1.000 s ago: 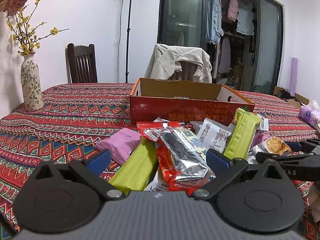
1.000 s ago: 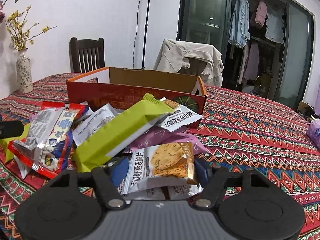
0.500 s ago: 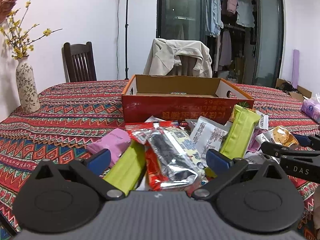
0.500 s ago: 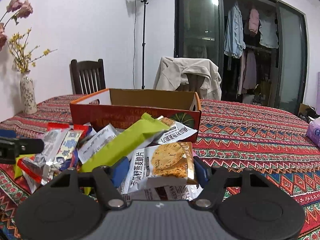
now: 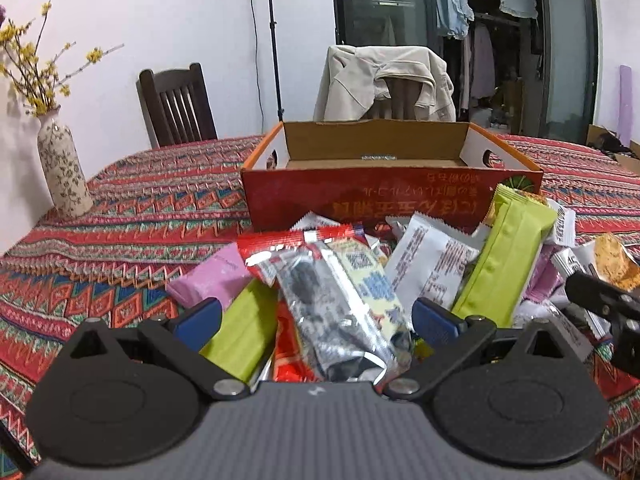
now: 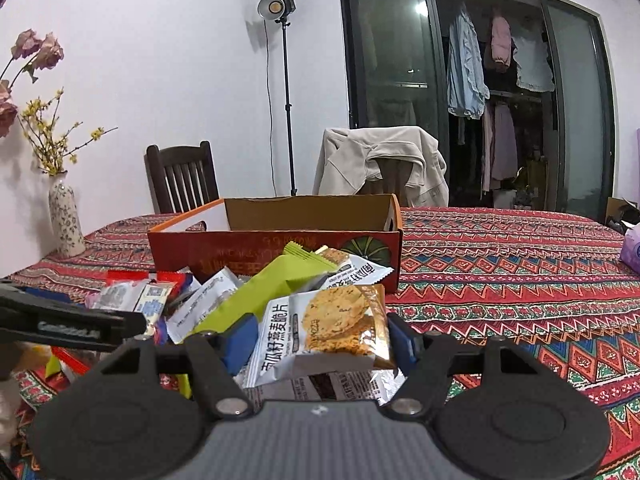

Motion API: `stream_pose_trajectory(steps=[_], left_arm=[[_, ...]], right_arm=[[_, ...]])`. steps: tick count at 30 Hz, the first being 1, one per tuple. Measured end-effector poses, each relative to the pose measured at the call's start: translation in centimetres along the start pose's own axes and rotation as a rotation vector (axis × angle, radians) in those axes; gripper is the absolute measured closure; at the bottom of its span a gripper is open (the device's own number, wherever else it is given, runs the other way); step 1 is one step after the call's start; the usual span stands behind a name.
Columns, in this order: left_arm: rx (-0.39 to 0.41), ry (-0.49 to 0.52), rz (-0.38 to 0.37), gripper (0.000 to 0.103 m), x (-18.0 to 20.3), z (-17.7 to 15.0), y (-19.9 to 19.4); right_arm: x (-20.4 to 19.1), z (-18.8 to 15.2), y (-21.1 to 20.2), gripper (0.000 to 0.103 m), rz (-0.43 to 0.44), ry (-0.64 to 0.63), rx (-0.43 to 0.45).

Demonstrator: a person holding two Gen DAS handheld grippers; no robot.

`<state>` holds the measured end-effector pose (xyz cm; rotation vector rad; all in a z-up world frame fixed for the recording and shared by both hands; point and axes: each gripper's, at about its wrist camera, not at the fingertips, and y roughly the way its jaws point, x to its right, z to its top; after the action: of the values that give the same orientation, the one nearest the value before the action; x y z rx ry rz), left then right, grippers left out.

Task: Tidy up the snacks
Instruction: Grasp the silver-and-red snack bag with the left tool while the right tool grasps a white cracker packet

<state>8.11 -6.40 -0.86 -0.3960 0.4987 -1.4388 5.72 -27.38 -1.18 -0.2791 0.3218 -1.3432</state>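
Where snack pile [image 5: 360, 272] crowds open box [image 5: 380, 196], we log bare tablecloth [image 6: 520, 280] rightward; right gripper [image 6: 320, 340] pinching cracker packet [image 6: 328, 328], left gripper [image 5: 316, 316] fingers spread around silver packet [image 5: 320, 300].

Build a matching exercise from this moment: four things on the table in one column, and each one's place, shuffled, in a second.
Things:
1. vase
2. box
3. cookie pack
4. silver pack

Places:
A. between the left gripper's fingers
B. far left on the tablecloth
C. behind the snack pile
D. between the right gripper's fingers

Pairs: 1-B, 2-C, 3-D, 4-A
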Motion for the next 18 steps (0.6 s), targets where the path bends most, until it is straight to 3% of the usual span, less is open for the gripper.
stream_pose_trajectory(steps=[7, 11, 16, 18], left_arm=[[-0.025, 0.044, -0.007, 0.002, 1.7, 0.1, 1.1], [-0.056, 0.041, -0.011, 0.024, 1.7, -0.3, 1.6], [-0.067, 0.023, -0.017, 0.031, 1.3, -0.6, 1.6], [-0.066, 0.018, -0.026, 0.038, 1.1, -0.7, 1.5]], right_arm=[[0.4, 0.0, 0.1, 0.034, 0.009, 0.023, -0.006], [0.5, 0.0, 0.2, 0.034, 0.015, 0.031, -0.013], [0.7, 0.0, 0.3, 0.034, 0.015, 0.036, -0.019], [0.7, 0.0, 0.4, 0.034, 0.015, 0.038, -0.022]])
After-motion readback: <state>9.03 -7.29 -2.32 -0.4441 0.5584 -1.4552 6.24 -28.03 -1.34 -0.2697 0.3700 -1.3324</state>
